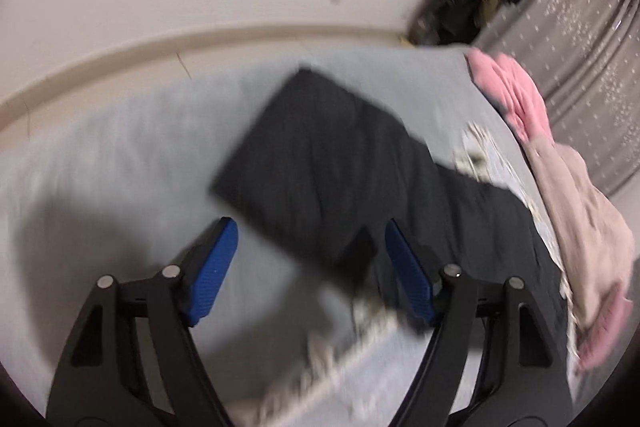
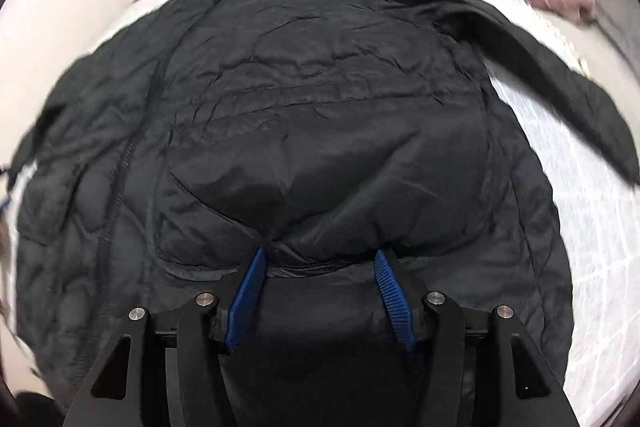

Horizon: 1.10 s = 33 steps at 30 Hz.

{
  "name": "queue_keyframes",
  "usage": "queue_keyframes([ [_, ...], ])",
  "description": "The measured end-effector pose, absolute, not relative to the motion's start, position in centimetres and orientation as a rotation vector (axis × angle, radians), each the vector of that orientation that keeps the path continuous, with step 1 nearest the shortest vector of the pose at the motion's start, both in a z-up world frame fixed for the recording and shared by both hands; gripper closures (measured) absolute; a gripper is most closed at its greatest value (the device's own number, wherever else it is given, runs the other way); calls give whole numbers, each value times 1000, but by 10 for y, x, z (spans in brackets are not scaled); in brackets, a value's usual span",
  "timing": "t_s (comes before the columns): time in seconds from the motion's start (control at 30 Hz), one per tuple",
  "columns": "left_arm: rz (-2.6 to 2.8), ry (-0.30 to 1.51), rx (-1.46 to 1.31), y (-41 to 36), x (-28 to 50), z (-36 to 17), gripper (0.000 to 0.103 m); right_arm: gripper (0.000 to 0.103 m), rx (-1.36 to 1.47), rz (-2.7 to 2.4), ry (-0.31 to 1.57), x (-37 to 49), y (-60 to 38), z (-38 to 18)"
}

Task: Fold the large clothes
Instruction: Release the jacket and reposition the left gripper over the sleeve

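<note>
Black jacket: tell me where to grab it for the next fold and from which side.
Grip the black jacket at the loose sleeve lying out over the white blanket on the picture's right. Come from above at its outer edge: it lies flat and thin with bare blanket alongside, so a finger should slide under. The right gripper stands open over the puffier middle, a worse bite.

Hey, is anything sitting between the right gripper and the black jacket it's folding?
No, nothing visible. The right gripper stands open directly over the black jacket, with only the jacket's own fabric between its blue pads.
</note>
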<state>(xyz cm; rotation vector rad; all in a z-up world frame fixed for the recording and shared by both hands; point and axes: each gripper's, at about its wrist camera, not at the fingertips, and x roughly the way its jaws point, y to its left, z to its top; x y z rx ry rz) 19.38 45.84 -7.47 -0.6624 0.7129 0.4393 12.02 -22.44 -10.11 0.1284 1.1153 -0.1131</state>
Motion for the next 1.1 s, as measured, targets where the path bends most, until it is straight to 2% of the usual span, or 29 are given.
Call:
queue_keyframes([
  [0.03,453,701,-646,459,199,-74,39,44,121,-113,1116,122,-223,-102],
  [0.07,467,690,-624,460,206,-73,57,44,117,-113,1115,123,-223,-103],
  [0.1,470,688,-620,462,212,-74,67,43,116,-111,1114,125,-222,-105],
  [0.13,467,688,-625,463,215,-74,89,42,113,-110,1112,126,-222,-106],
  [0.17,470,681,-640,466,218,-75,98,41,108,-109,1111,127,-221,-107],
  [0.3,612,597,-559,478,216,-60,98,40,93,-111,1107,129,-221,-110],
  [0.4,750,692,-361,476,237,-64,98,39,84,-105,1103,133,-218,-111],
  [0.5,806,771,-316,470,246,-65,90,38,67,-106,1103,137,-216,-112],
  [0.53,815,763,-306,466,243,-61,76,38,71,-106,1105,138,-216,-112],
  [0.57,805,764,-300,462,241,-57,49,38,75,-106,1107,139,-217,-112],
  [0.63,764,761,-304,452,233,-48,26,38,91,-99,1113,142,-220,-109],
  [0.7,712,749,-318,440,220,-39,26,38,113,-92,1118,144,-227,-106],
  [0.83,554,837,-366,405,197,-28,25,38,192,-83,1107,143,-245,-95],
  [0.93,454,861,-438,366,169,-22,21,38,270,-76,1075,134,-260,-82],
  [1.1,223,971,-451,290,144,-10,20,35,413,-130,1021,120,-315,-65],
])
